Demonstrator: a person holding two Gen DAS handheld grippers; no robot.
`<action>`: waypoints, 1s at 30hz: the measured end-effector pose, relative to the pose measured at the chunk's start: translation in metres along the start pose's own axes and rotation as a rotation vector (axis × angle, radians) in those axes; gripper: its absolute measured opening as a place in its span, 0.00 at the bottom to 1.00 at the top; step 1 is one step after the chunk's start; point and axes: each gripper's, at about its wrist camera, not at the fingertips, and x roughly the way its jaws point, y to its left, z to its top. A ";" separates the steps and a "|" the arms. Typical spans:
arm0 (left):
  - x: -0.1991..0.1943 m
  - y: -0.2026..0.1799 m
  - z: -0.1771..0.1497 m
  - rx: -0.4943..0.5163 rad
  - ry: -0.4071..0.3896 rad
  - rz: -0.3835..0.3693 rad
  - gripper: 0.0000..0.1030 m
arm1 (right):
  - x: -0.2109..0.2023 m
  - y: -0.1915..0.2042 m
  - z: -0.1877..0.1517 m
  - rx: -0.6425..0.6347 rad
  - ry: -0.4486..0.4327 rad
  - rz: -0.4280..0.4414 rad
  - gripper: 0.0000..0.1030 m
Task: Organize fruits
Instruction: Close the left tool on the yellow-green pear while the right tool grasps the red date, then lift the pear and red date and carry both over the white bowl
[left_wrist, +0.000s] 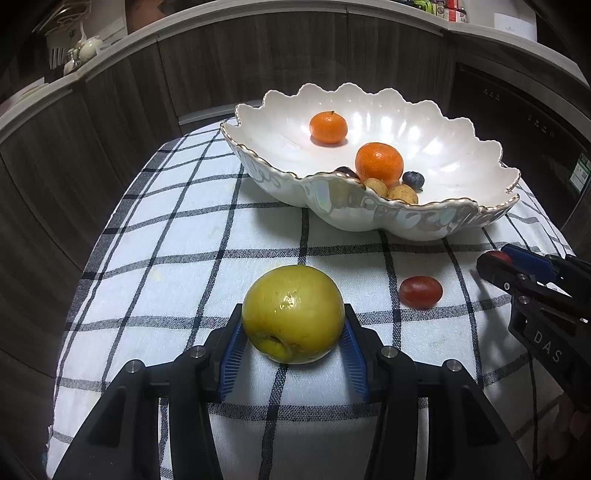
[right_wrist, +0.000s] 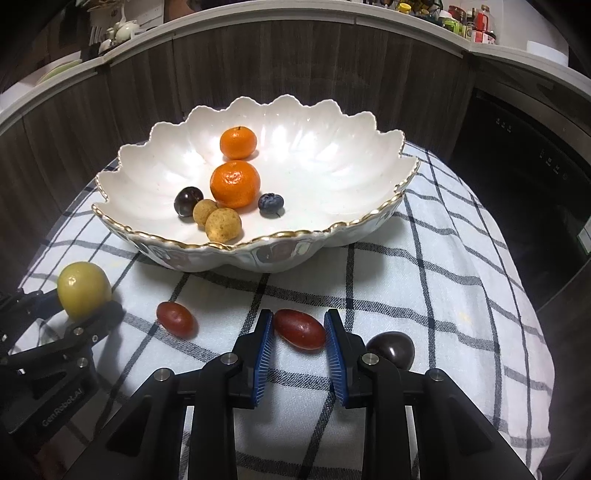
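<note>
Checked cloth carries bowl, loose fruit.

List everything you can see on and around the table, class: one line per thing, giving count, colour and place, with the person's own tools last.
bowl: one, white with gold scalloped rim, far half of the cloth.
mandarins: two, orange, inside the bowl.
dark plum: one, purple-black, in the bowl.
longans: two, tan, in the bowl at its near rim.
blueberry: one, blue, in the bowl.
yellow-green fruit: one, between the left tongs.
red grapes: two, on the cloth; one between the right tongs.
dark fruit: one, on the cloth, right of the right tongs.
tablecloth: one, white with dark checks.
left tongs: shut on the yellow-green fruit.
right tongs: open around a grape.
</note>
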 end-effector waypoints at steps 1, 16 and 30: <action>-0.002 0.000 0.000 0.001 -0.004 0.001 0.47 | -0.001 0.000 0.000 -0.001 -0.003 0.001 0.29; -0.033 -0.002 0.003 0.014 -0.066 0.004 0.46 | -0.033 0.000 0.005 -0.001 -0.064 0.005 0.29; -0.063 -0.004 0.008 0.011 -0.120 0.003 0.46 | -0.065 -0.002 0.012 0.003 -0.137 0.003 0.29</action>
